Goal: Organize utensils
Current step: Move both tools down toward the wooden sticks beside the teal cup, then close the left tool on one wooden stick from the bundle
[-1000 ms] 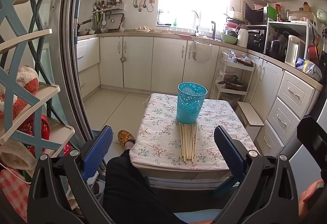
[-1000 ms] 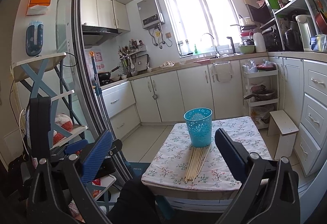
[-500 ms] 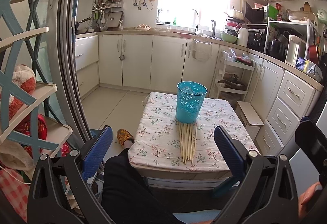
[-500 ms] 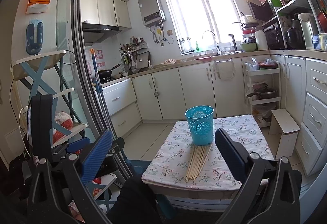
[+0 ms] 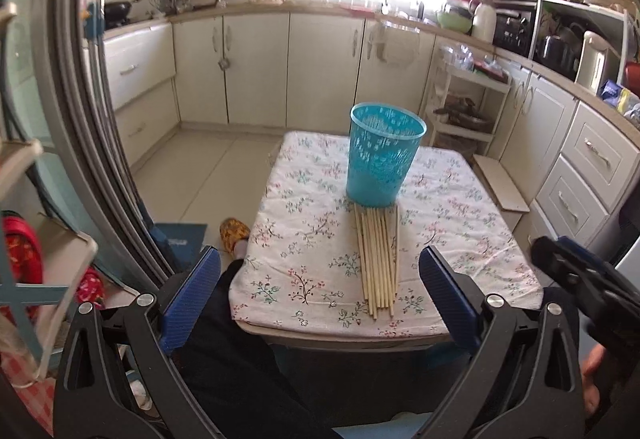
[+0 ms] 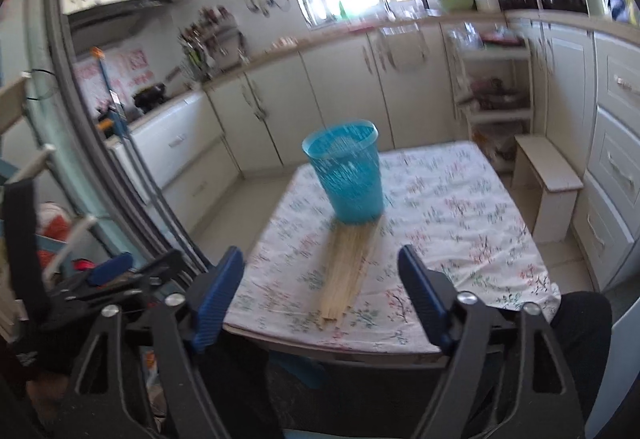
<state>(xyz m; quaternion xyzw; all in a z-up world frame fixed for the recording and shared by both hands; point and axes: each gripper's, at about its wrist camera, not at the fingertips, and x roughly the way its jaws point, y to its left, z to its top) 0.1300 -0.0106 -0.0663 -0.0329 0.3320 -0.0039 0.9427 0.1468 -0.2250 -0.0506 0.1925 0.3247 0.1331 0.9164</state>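
A bundle of wooden chopsticks (image 5: 378, 259) lies flat on a small table with a floral cloth (image 5: 304, 239), their far ends against an upright blue perforated holder cup (image 5: 382, 155). My left gripper (image 5: 320, 291) is open and empty, above the table's near edge. In the right wrist view the chopsticks (image 6: 346, 271) and cup (image 6: 348, 175) are blurred; my right gripper (image 6: 320, 287) is open and empty, near the chopsticks' near ends. The right gripper also shows at the left view's right edge (image 5: 580, 287).
The table stands in a small kitchen. A low white stool (image 6: 548, 179) is at its right, with drawers (image 5: 592, 167) behind. A sliding door frame (image 5: 80, 127) and shelf rack (image 5: 24, 239) are at left. My dark-clothed legs (image 5: 248, 359) are below the table's near edge.
Both grippers have moved forward and tilted down toward the table; the cup and chopsticks appear larger. The right view is motion-blurred. Both stay open.
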